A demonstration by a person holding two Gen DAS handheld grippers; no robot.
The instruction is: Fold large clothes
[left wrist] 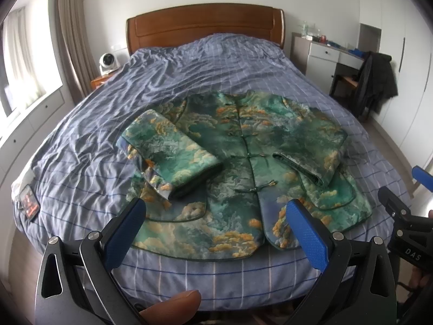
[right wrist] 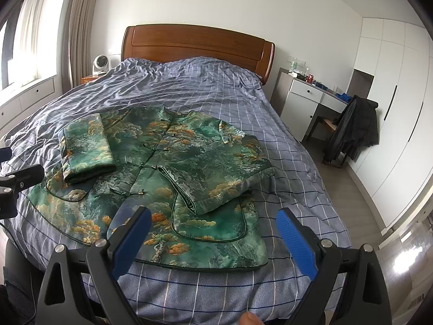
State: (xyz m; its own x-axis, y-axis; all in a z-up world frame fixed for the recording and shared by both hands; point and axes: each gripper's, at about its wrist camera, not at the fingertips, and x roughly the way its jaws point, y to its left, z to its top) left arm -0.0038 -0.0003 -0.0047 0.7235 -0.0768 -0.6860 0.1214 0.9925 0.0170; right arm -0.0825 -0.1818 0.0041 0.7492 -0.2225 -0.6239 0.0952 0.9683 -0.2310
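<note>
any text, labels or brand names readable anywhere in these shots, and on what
"DAS": white letters on the black body of the right claw, seen in the left wrist view.
Dark card at the bed's left edge: red print, too blurred to read.
Red can on the desk: too small to read.

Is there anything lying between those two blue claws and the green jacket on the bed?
Nothing visible does. The left claw and right claw both hang open just above the near hem of the green jacket, with only the checked bedspread beneath.
</note>
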